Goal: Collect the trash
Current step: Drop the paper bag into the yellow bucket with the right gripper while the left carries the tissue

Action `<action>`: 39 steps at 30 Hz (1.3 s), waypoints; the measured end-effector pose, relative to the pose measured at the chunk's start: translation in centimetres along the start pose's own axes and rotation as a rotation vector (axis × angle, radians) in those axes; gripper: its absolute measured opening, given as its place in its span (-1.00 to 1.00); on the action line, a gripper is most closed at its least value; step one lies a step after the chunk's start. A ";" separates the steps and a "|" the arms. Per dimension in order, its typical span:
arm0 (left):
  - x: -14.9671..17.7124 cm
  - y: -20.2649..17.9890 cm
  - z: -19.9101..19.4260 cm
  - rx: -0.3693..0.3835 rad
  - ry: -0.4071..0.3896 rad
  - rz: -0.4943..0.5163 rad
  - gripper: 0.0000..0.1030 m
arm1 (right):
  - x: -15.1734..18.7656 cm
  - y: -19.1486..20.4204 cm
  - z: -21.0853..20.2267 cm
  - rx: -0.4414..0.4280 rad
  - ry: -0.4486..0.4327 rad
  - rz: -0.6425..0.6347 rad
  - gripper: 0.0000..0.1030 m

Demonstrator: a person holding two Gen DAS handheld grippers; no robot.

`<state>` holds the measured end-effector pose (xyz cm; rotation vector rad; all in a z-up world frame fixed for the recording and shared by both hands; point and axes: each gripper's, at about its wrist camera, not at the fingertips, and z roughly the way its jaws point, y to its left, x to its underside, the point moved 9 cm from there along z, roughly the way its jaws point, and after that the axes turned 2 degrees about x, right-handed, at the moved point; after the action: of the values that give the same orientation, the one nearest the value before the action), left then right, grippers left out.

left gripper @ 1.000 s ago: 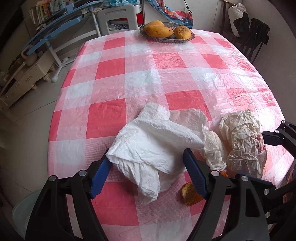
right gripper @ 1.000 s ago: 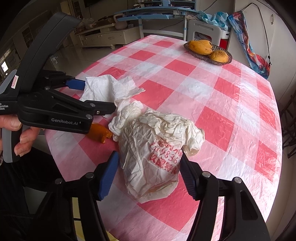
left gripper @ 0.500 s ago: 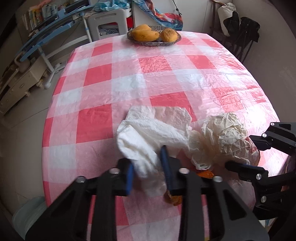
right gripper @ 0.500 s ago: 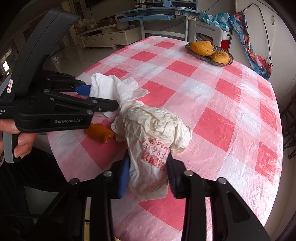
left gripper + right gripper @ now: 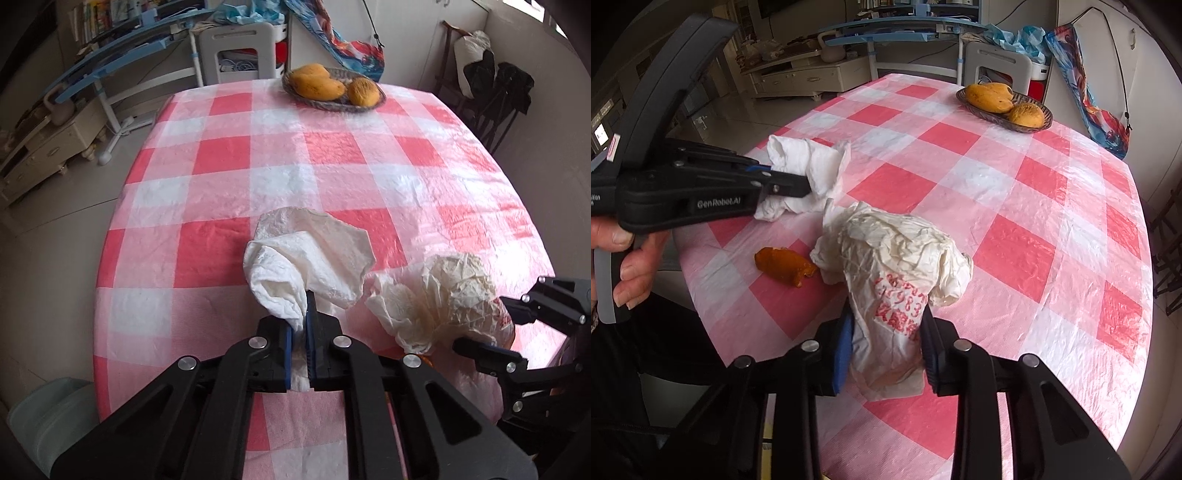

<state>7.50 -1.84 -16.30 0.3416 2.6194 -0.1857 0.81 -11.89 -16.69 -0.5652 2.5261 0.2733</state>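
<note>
My left gripper (image 5: 306, 325) is shut on a crumpled white tissue (image 5: 310, 258) and holds it just above the checked tablecloth (image 5: 258, 162); the tissue also shows in the right wrist view (image 5: 809, 166). My right gripper (image 5: 886, 332) is shut on a crumpled white paper bag with red print (image 5: 897, 266), which also shows in the left wrist view (image 5: 443, 299). An orange peel (image 5: 785, 266) lies on the cloth between the two, near the table's front edge.
A woven basket (image 5: 332, 105) with mangoes stands at the far end of the table. A pale green bin (image 5: 44, 413) sits on the floor at the lower left. Chairs and shelves stand beyond the table.
Both grippers have closed: the left on the tissue, the right on the paper bag. Both have pulled back and lifted, and the tissue now hangs bunched from the left jaws.
</note>
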 end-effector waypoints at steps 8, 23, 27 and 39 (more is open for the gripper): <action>-0.9 0.3 -1.3 -0.004 -0.046 -0.036 -0.87 | -0.1 -0.3 -0.5 0.014 -0.021 0.005 -0.37; 0.1 2.1 -6.4 -0.007 -0.135 -0.083 -0.87 | 6.2 12.2 -5.0 -0.445 0.159 -0.382 0.03; 2.3 3.0 -8.5 -0.005 -0.156 -0.127 -0.87 | 5.7 13.4 -5.5 -0.435 0.125 -0.399 0.16; 9.3 4.4 -13.4 0.035 -0.192 -0.234 -0.87 | 3.0 13.2 -5.9 -0.392 0.003 -0.350 0.33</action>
<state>-5.26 6.86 -9.41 0.0257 2.4618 -0.3268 -10.06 -2.92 -12.32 -1.1429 2.3299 0.6396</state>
